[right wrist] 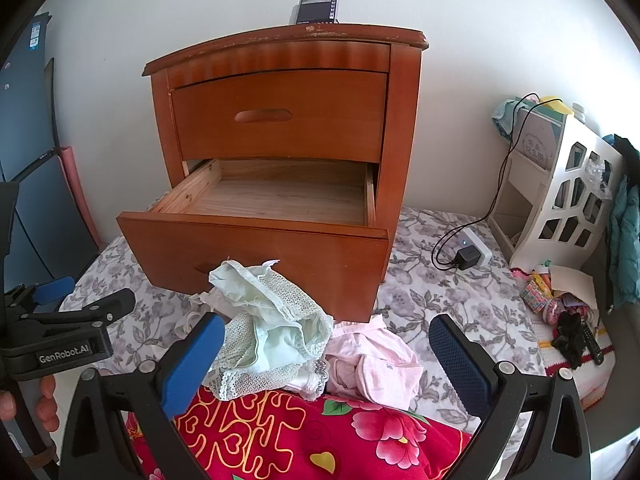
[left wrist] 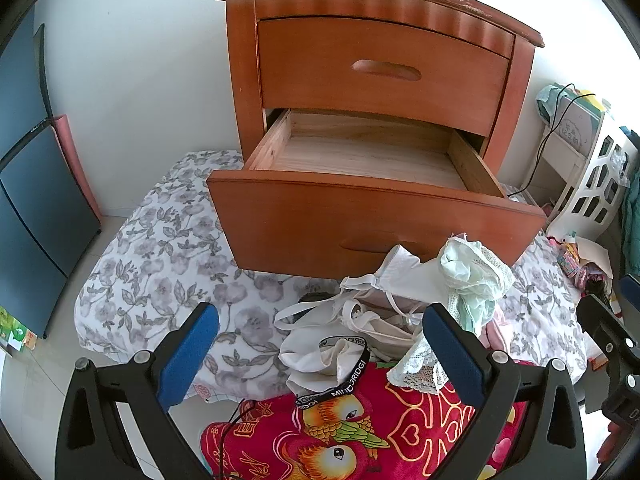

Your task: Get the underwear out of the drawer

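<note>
The wooden nightstand's lower drawer (left wrist: 360, 160) (right wrist: 276, 200) stands pulled out, its bare wood bottom showing nothing inside. In front of it a pile of underwear lies on the bedding: a mint-green lace pair (left wrist: 476, 276) (right wrist: 268, 328), white garments (left wrist: 360, 320) and a pink piece (right wrist: 376, 364). My left gripper (left wrist: 320, 356) is open, its blue pads on either side of the white garments, above them. My right gripper (right wrist: 324, 364) is open too, straddling the mint and pink pieces without holding them.
The upper drawer (left wrist: 380, 68) is closed. A phone (right wrist: 318, 2) stands on the nightstand top. A red patterned blanket (left wrist: 360, 432) lies nearest me. A white rack (right wrist: 560, 200), a charger with cable (right wrist: 468, 256) and small clutter (right wrist: 560, 300) sit to the right. A blue cabinet (left wrist: 32, 200) stands left.
</note>
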`<control>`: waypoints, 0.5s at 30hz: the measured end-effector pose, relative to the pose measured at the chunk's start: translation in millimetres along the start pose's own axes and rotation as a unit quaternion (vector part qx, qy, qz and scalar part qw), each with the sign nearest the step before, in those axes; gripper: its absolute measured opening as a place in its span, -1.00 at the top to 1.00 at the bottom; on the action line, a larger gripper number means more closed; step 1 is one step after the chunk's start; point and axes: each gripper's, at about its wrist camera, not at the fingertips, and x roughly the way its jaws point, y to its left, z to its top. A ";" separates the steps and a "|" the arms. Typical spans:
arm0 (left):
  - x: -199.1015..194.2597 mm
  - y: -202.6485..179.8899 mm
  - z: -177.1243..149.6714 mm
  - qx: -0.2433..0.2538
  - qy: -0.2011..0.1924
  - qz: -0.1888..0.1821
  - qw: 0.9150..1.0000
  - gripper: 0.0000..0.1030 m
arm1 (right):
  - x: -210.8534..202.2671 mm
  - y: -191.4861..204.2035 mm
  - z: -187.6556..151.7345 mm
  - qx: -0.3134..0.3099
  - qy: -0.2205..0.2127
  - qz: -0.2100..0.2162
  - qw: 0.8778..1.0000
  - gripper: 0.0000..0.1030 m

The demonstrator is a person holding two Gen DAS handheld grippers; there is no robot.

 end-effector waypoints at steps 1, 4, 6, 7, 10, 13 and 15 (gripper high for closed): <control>0.0 0.1 0.1 0.000 0.001 0.001 1.000 -0.98 | -0.3 -0.4 0.1 0.000 0.000 0.000 1.000 -1.00; -0.3 -0.4 0.2 0.002 0.000 0.002 1.000 -0.98 | -0.7 -1.0 0.2 0.000 -0.001 0.000 1.000 -1.00; -0.1 -1.3 -0.3 0.003 0.000 0.003 1.000 -0.98 | -1.1 -1.3 0.5 0.000 -0.001 -0.001 1.000 -1.00; 0.2 -1.5 -0.6 0.003 0.000 0.004 1.000 -0.98 | -1.4 -2.3 0.9 0.001 -0.001 -0.001 1.000 -1.00; 1.8 0.0 -0.9 0.003 0.003 0.010 1.000 -0.98 | -0.9 -2.9 1.2 0.001 -0.002 -0.002 1.000 -1.00; 2.9 1.3 -1.5 0.001 0.004 0.011 1.000 -0.98 | -0.8 -3.3 1.2 0.001 -0.002 -0.002 1.000 -1.00; 2.6 1.3 -1.5 0.001 0.004 0.013 1.000 -0.98 | -0.8 -3.1 1.0 0.001 -0.002 -0.002 1.000 -1.00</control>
